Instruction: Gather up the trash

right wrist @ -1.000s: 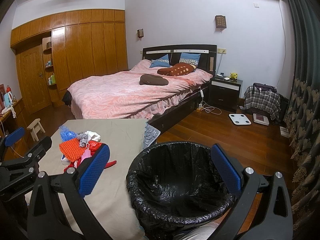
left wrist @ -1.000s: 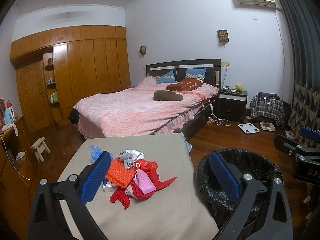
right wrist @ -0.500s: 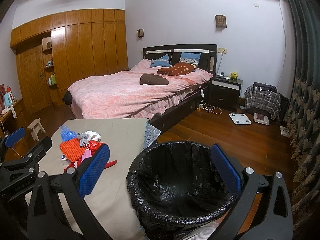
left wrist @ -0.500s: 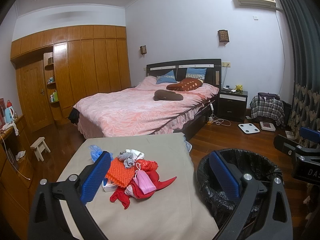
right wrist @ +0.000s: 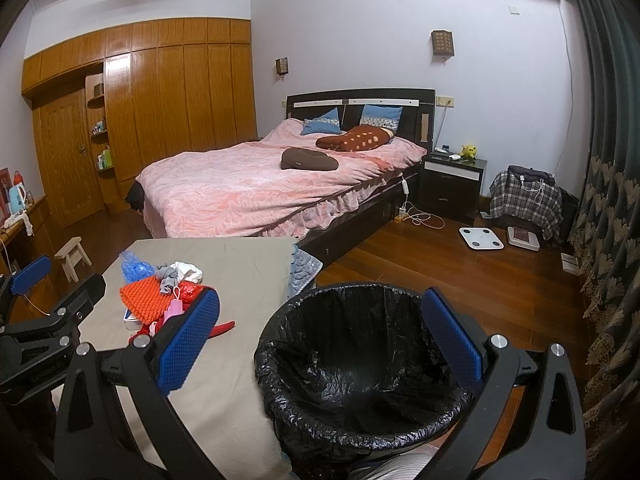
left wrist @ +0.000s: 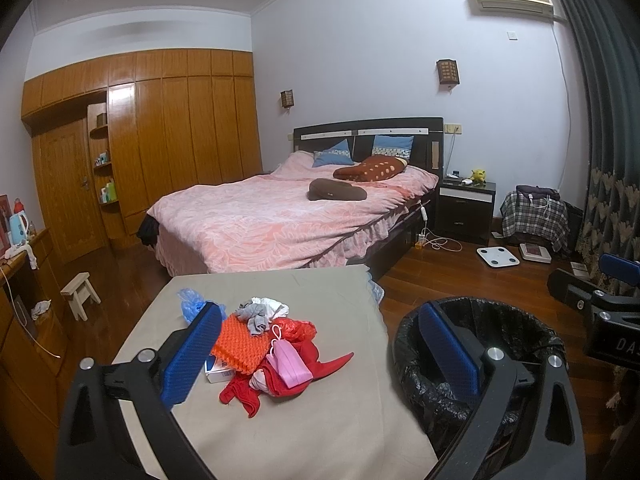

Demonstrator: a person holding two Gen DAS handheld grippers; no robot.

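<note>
A heap of trash (left wrist: pixel 266 344) lies on the beige-covered table (left wrist: pixel 320 432): orange netting (left wrist: pixel 240 344), a pink face mask (left wrist: pixel 294 364), red scraps, a grey-white rag, a blue bag and a small white box. The same trash heap (right wrist: pixel 164 296) shows in the right wrist view. A bin lined with a black bag (right wrist: pixel 360 364) stands right of the table, also seen as the bin (left wrist: pixel 480 344) in the left wrist view. My left gripper (left wrist: pixel 320 354) hangs open above the table's near part, holding nothing. My right gripper (right wrist: pixel 318 338) is open over the bin's near rim, holding nothing.
A pink-covered bed (left wrist: pixel 288 216) stands beyond the table, a dark nightstand (left wrist: pixel 464 208) to its right. A white scale (left wrist: pixel 498 257) and cables lie on the wooden floor. A small stool (left wrist: pixel 78 294) and wooden wardrobes are at the left, curtains at the right.
</note>
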